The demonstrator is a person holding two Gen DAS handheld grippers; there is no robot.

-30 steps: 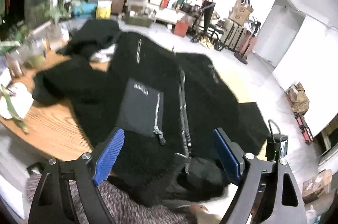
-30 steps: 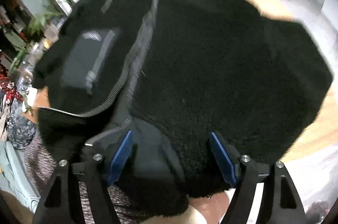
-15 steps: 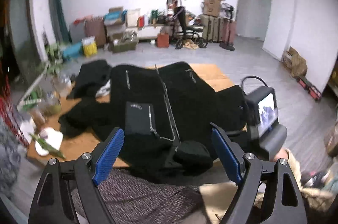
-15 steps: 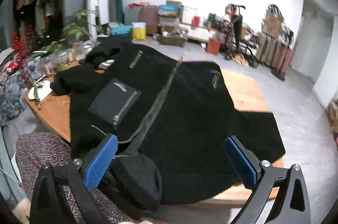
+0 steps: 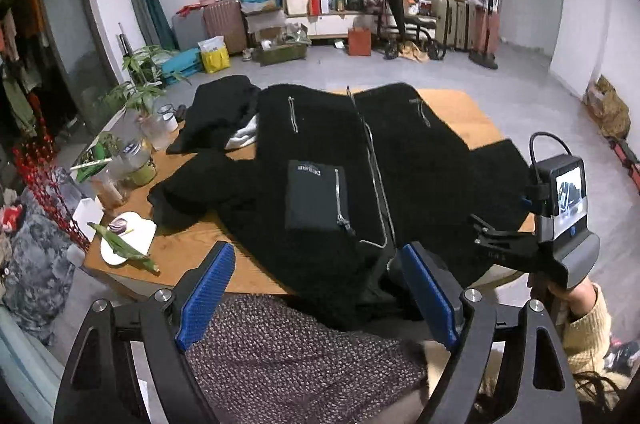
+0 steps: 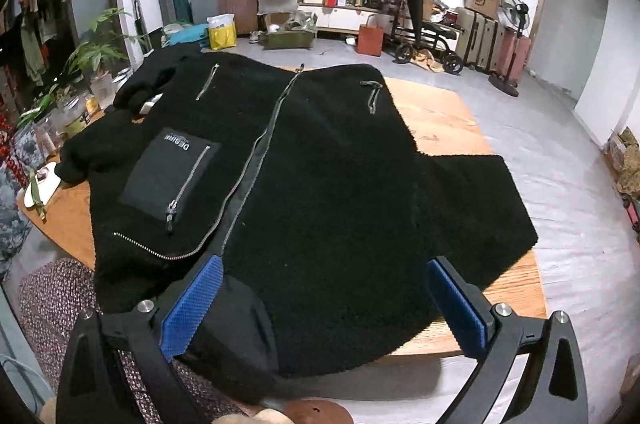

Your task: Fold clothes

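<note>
A black fleece jacket [image 5: 332, 151] lies spread front-up on the wooden table [image 5: 188, 252], zip partly open, with a dark chest pocket [image 5: 316, 199]. Its collar end hangs over the near table edge. It also shows in the right wrist view [image 6: 320, 159], one sleeve [image 6: 472, 199] spread out to the right. My left gripper [image 5: 316, 300] is open and empty, held above and short of the near edge. My right gripper [image 6: 328, 308] is open and empty over the collar end. The right gripper's body [image 5: 560, 220] shows in the left wrist view at the right.
Another black garment [image 5: 220, 103] lies at the table's far left. Jars and plants [image 5: 132, 151] and a white plate [image 5: 128, 240] stand along the left edge. A speckled chair cushion [image 5: 296, 356] is below the near edge. Boxes and suitcases [image 5: 460, 19] line the far wall.
Both grippers have pulled up and back from the jacket's collar end toward the near edge. The jacket now lies still on the table.
</note>
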